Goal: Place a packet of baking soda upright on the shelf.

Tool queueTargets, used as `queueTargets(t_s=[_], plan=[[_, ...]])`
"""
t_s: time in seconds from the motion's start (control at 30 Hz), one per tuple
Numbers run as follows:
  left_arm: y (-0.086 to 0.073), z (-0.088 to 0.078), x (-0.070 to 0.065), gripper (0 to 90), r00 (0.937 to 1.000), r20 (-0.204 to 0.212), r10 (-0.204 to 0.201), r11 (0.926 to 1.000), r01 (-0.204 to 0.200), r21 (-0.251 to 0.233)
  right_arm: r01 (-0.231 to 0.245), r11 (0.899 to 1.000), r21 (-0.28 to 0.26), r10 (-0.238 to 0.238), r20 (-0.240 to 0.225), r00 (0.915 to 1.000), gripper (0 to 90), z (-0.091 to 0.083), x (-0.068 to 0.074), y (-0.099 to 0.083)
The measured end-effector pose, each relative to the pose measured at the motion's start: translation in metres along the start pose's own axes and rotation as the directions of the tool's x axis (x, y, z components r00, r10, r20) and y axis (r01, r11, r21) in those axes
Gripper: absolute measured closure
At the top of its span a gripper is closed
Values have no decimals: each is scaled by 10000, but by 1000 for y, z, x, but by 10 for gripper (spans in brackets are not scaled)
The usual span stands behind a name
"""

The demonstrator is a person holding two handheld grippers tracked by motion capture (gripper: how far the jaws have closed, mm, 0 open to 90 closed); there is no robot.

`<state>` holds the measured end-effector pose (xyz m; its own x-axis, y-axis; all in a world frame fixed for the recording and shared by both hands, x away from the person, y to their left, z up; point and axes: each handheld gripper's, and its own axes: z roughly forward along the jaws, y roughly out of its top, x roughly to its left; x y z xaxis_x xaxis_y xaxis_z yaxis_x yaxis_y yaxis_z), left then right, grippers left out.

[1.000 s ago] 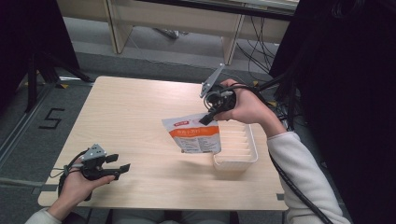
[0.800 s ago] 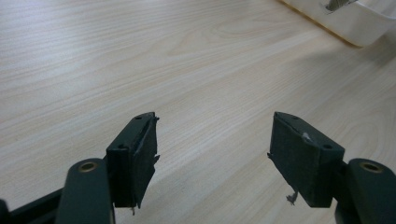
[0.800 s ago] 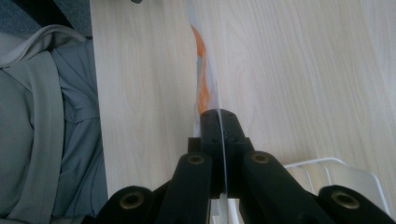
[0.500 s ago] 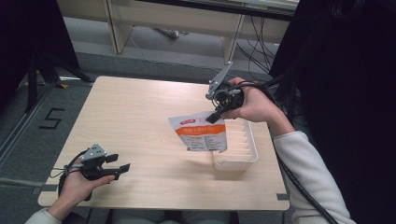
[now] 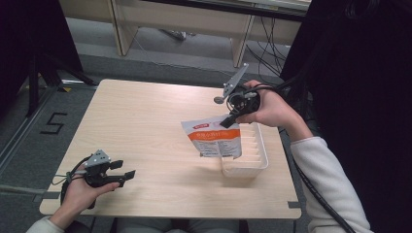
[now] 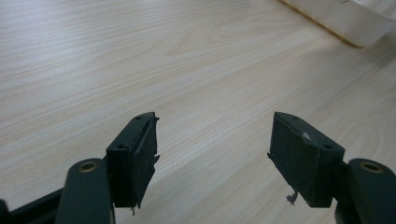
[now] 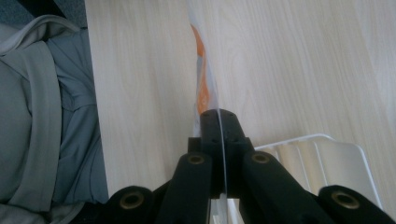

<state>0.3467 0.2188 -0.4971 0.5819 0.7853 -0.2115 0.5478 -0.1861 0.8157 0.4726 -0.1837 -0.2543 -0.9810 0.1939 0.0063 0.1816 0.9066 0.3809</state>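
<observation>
The right claw (image 5: 227, 121) was clenched on the top edge of an orange-and-white pouch (image 5: 214, 139) hanging beside the white ribbed tray (image 5: 262, 160); lowering it squarely would have suited. The left claw (image 5: 125, 175) rested released on the bench (image 5: 145, 116).

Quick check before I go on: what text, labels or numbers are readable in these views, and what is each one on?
"5": dark tape mark on the grey floor left of the table.
Pouch, white and orange, pinched at its top edge by the right tool: print on a red patch and on the orange band, too small and blurred to read.
White tray: no text visible.
Left tool, open: no markings readable.
</observation>
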Motion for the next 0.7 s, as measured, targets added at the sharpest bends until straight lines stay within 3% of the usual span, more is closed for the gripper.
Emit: queueTargets(t_s=[0.2,0.3,0.33,0.4,0.43,0.67,0.7], plan=[[0,0,0,315,10000,-2,-7,10000,7,-5,-130,9999,-27,130,-7,9999,900,-4,0,-4],[0,0,0,315,10000,1,-12,10000,12,0,84,9999,100,-84,23,10000,900,-6,-2,-6],[0,0,0,315,10000,-4,-16,10000,16,-11,-123,9999,-15,123,-41,9999,900,-6,-1,-8],[0,0,0,315,10000,-5,-14,10000,14,-10,12,9999,100,-14,150,9999,900,-7,-3,-9],[0,0,0,315,10000,-6,-6,10000,6,-4,-285,9996,89,285,24,9996,900,-7,-1,-10],[0,0,0,315,10000,-13,-15,10000,15,-3,-46,9999,97,46,1,10000,900,-11,-3,-15],[0,0,0,315,10000,-14,-15,10000,15,-2,-210,9997,119,209,13,9998,900,-12,-2,-16]])
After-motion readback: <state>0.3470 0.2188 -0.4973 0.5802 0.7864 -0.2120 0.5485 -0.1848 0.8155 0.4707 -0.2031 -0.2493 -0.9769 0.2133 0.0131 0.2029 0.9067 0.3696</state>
